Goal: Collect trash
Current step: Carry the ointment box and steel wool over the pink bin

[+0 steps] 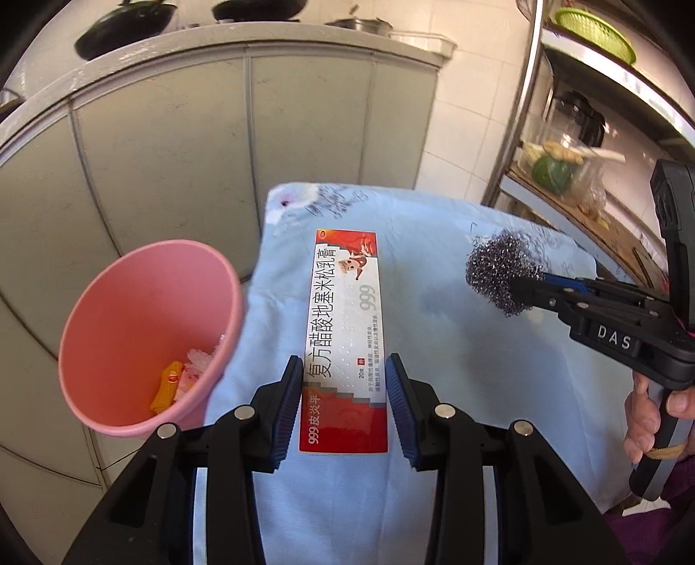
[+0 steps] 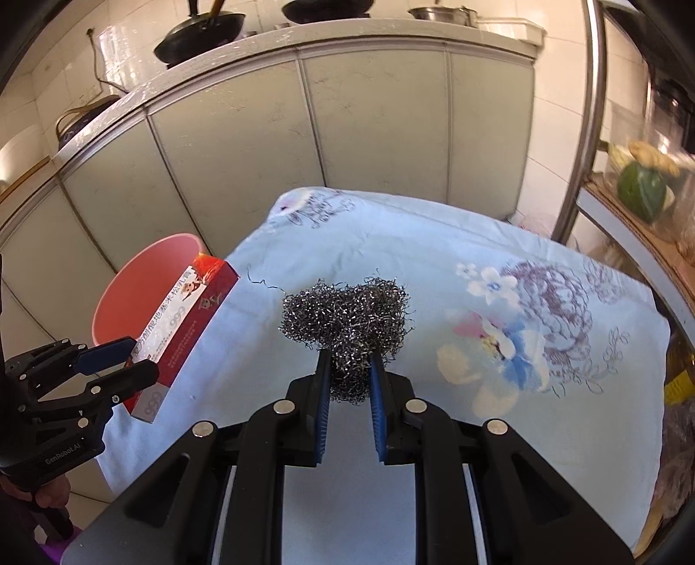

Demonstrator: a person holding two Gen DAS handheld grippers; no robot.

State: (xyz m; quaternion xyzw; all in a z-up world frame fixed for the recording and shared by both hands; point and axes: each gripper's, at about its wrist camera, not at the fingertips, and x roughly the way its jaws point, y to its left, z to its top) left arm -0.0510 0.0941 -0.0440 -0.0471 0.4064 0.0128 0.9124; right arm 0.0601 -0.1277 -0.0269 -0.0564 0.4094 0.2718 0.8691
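My left gripper (image 1: 344, 369) is shut on a long red-and-white ointment box (image 1: 345, 321), holding it above the blue flowered cloth (image 1: 456, 356). The box also shows in the right wrist view (image 2: 182, 334), tilted near the pink bin. My right gripper (image 2: 349, 365) is shut on a ball of steel wool (image 2: 347, 321) over the cloth (image 2: 434, 243); the ball shows in the left wrist view too (image 1: 499, 269). A pink bin (image 1: 143, 334) stands left of the table with wrappers at its bottom; its rim shows in the right wrist view (image 2: 130, 282).
Grey cabinet doors (image 1: 173, 152) stand behind the table, with woks (image 1: 126, 26) on the counter above. A metal shelf rack (image 1: 564, 174) with a green melon, jars and a green basket stands at the right.
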